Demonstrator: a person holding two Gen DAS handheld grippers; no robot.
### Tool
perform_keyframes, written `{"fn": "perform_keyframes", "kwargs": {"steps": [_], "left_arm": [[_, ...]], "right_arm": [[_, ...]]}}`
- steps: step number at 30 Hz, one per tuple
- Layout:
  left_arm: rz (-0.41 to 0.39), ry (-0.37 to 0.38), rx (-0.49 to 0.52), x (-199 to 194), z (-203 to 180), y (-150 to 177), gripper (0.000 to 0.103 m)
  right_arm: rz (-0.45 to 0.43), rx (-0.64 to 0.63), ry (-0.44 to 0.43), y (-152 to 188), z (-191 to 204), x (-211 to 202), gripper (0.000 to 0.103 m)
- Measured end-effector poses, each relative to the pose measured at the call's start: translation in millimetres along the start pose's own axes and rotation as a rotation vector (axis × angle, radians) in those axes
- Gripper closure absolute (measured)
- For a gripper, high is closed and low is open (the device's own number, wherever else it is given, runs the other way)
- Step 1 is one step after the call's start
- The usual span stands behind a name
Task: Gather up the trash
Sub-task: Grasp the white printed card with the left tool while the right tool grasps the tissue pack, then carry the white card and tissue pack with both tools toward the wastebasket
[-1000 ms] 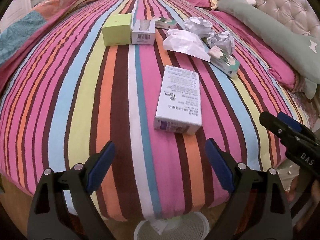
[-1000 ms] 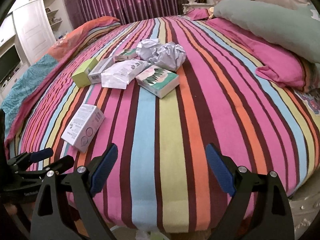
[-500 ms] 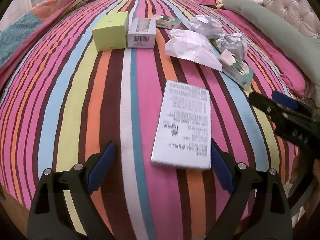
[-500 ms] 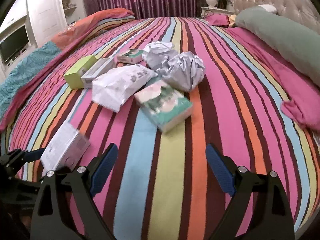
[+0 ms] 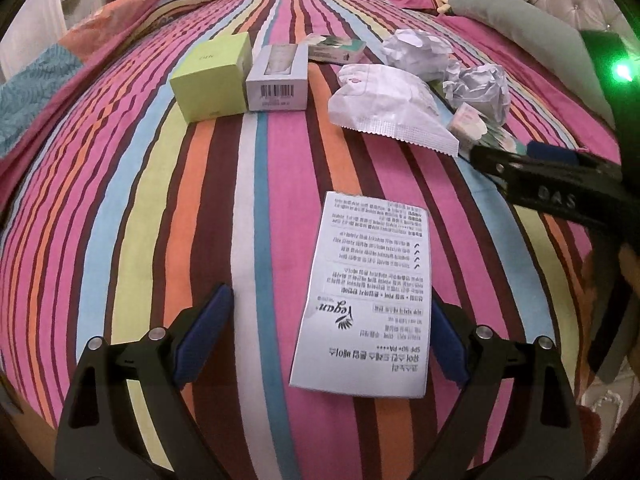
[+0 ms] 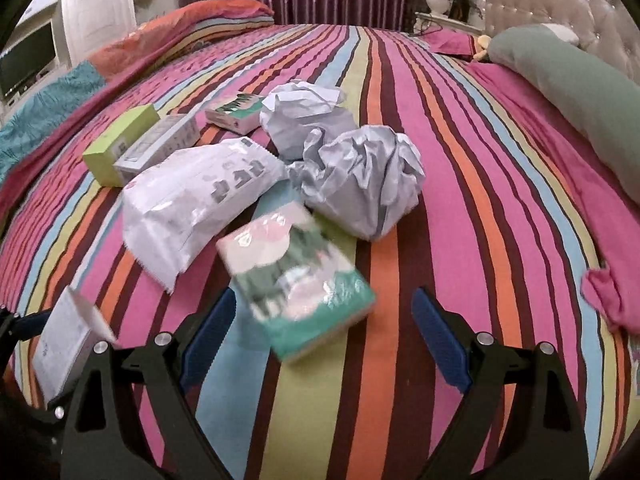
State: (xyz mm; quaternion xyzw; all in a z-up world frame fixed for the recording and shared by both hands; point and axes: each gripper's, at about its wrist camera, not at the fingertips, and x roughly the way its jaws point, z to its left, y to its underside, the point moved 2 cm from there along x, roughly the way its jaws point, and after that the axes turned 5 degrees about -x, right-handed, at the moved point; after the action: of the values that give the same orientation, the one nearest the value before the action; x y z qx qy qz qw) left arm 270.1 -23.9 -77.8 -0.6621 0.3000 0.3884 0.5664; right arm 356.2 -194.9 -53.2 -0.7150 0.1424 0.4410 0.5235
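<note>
left gripper [image 5: 328,334] nearer white box [image 5: 368,296], right gripper [image 6: 324,340] nearer green pack [image 6: 296,276]

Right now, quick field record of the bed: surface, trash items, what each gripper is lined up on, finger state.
surface: striped bedspread
trash: white printed box; lime green box; grey barcode box; white pouch; two crumpled paper balls; green tissue pack; small green-white box
left gripper: fingers open, white printed box lying between them, no contact visible
right gripper: fingers open, green tissue pack just ahead, not gripped
collected: nothing held yet
</note>
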Motion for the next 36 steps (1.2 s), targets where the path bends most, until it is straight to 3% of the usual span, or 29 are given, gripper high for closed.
{"fn": "perform_keyframes", "kwargs": {"steps": [9,11,12,15,16,18,36], "left_arm": [[-0.02,-0.02,-0.001,3,-1,-3,0.015],[-0.024,-0.023,-0.006,3,-1,-4,0.015],[-0.025,-0.026,-0.005,3,-1,-3,0.016],[-0.039,-0.045,-0.002,0,0,-3,0.036],[-0.041,-0.045,-0.003,-2,1,-3,0.049],[-0.048,-0.046,-0.013,-4,4,-4,0.056],[-0.048,0.001,-0.063,-40,22,3,0.056]], "right_arm": [[0.02,-0.013,-0.009,-11,6,19,0.018],[0.023,0.008,-0.023,-12,5,20,0.02],[0.023,0.022,-0.031,-12,5,19,0.026],[0.01,0.053,-0.026,-9,4,12,0.047],[0.009,0.071,-0.033,-7,3,10,0.048],[0.007,0.098,-0.045,-4,2,6,0.048],[-0.009,0.263,-0.064,34,11,-53,0.049]]}}
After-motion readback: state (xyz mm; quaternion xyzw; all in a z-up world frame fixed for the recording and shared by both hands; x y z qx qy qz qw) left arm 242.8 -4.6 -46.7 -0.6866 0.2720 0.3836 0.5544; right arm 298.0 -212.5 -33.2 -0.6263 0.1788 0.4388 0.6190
